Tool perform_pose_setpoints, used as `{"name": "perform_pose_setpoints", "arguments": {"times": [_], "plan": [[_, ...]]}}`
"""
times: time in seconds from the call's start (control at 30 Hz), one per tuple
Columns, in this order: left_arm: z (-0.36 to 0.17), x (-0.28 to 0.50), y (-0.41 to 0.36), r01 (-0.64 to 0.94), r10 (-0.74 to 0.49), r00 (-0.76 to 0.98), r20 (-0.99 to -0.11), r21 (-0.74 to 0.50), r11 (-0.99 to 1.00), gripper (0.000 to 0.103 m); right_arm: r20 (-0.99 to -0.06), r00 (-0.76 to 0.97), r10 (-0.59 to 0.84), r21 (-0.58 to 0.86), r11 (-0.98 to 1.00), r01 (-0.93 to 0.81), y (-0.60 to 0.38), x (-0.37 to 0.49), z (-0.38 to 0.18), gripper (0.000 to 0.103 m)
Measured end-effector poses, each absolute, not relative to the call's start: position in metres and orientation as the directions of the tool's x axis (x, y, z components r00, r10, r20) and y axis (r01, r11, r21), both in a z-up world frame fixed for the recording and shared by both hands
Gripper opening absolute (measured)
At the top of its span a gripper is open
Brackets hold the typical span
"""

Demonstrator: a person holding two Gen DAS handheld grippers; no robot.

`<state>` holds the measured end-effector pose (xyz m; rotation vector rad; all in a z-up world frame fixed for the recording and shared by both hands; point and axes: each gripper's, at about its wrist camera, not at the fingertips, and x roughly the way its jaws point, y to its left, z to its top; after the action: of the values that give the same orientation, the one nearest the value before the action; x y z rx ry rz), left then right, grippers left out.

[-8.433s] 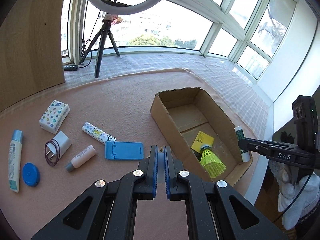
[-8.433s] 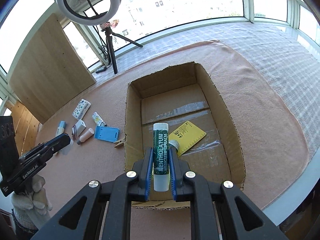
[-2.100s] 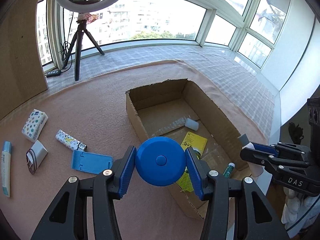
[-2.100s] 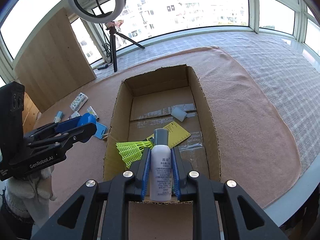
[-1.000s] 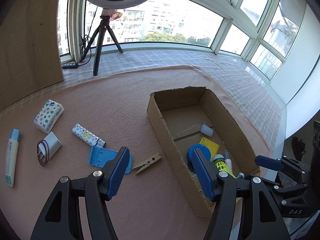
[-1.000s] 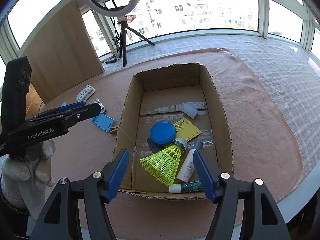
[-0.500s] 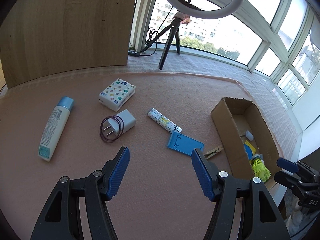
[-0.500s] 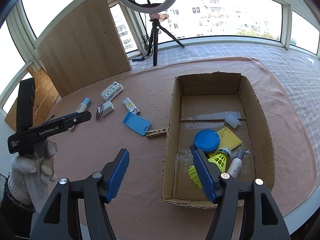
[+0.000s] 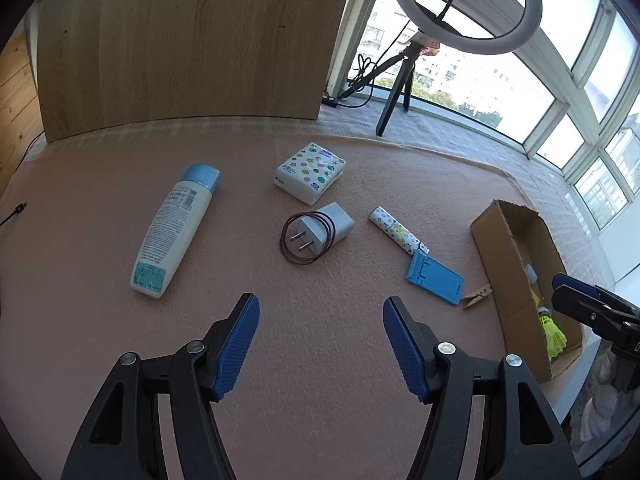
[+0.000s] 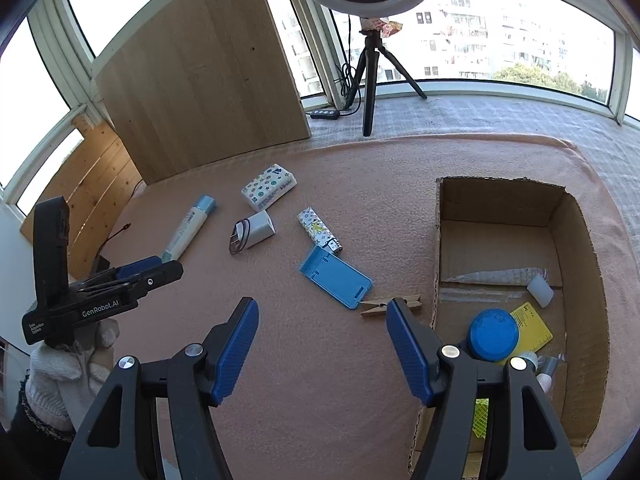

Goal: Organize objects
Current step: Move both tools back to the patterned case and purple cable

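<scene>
now | left claw open, empty | charger just ahead, apart

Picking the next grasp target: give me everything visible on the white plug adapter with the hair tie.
The plug adapter is a small white plastic block with rounded corners, lying on its side on the pink cloth, its two flat metal prongs pointing towards the camera in the left wrist view. A thin dark hair tie loops loosely around its pronged end and rests on the cloth. Nothing else touches it; the tissue pack lies just behind, apart.
</scene>
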<state>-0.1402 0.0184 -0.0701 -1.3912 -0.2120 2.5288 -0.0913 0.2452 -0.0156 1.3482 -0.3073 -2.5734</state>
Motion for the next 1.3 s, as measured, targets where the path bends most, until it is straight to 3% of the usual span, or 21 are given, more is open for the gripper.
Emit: {"name": "perform_pose_setpoints", "arguments": {"times": [0.33, 0.57, 0.87, 1.3], "plan": [[-0.084, -0.141, -0.014, -0.087, 0.261, -0.514, -0.817, -0.253, -0.963, 0.068, -0.808, -0.470, -0.355, 0.345, -0.932, 0.111, 0.220, -0.162, -0.041, 0.063], [-0.090, -0.162, 0.012, -0.162, 0.272, -0.499, -0.823, -0.220, -0.962, 0.068, -0.838, -0.407, -0.364, 0.367, -0.927, 0.073, 0.212, -0.202, -0.072, 0.063], [-0.117, -0.202, 0.054, -0.234, 0.247, -0.454, -0.856, -0.153, -0.960, 0.068, -0.872, -0.372, -0.319, 0.313, -0.947, 0.077, 0.200, -0.229, -0.096, 0.062], [-0.146, -0.238, 0.057, -0.188, 0.217, -0.435, -0.874, -0.148, -0.971, 0.068, -0.897, -0.355, -0.262, 0.238, -0.965, 0.112, 0.197, -0.249, -0.117, 0.062]]}}
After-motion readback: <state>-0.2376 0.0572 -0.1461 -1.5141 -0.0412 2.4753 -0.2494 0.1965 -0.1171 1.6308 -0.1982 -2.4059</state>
